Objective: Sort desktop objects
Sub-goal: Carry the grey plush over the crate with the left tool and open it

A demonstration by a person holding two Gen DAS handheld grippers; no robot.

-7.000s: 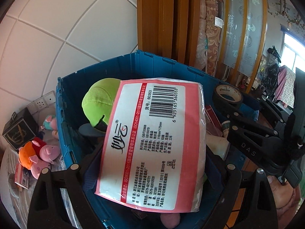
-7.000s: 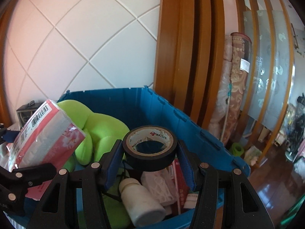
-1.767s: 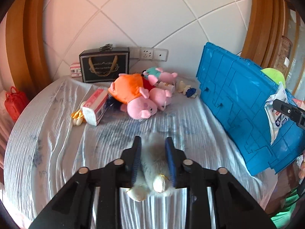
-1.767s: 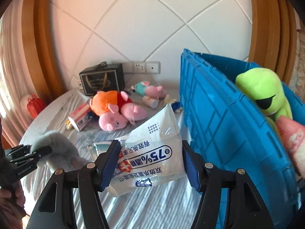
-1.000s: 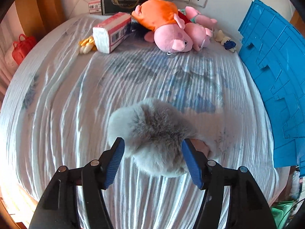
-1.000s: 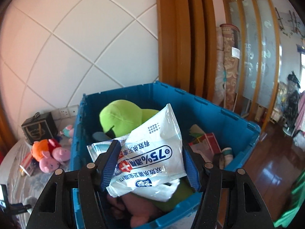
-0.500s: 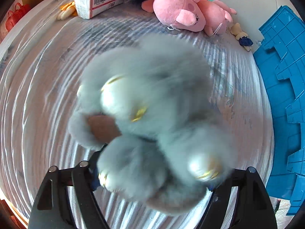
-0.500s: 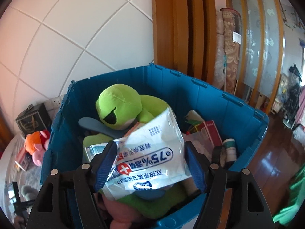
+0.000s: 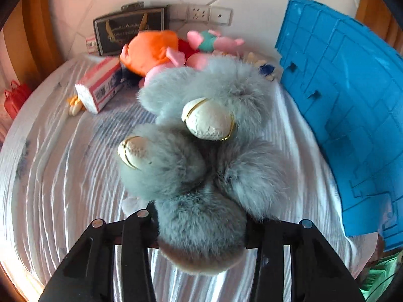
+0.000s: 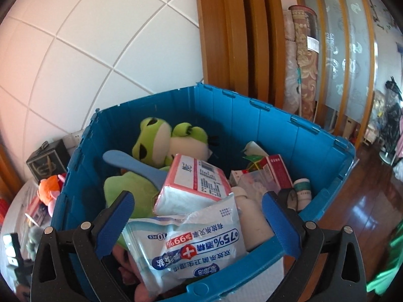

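Now we note the left gripper (image 9: 201, 216) closed on a grey furry toy (image 9: 209, 156): its jaws have just been closing, and the fur is pinched between them near the toy's lower end. Most of the toy bulges up and forward of the fingers, lifted clear of the striped white cloth (image 9: 55, 166) that covers the table. We see two cream, gold-rimmed patches on its fur; what they are we cannot tell.

Behind it on the cloth lie an orange and pink pig toy (image 9: 153, 50), a smaller pink and teal toy (image 9: 214, 40) and a red and white tissue pack (image 9: 98, 88). A dark gift bag (image 9: 128, 30) stands against the tiled wall. The blue crate (image 9: 352, 100) stands at the right edge of the table.

From the right wrist view we record the right gripper (image 10: 199, 216) with fingers wide apart, its jaws having just been opening, poised over the near rim of the crate (image 10: 252, 115). A white wipes packet (image 10: 196, 246) lies between them but untouched by either blue pad, resting inside the crate with its lower end against the near wall. Just behind it lies another tissue pack (image 10: 196, 181), and further back a green frog toy (image 10: 156, 138). To the right we see a red box (image 10: 277, 168) and a roll of black tape (image 10: 292, 198).
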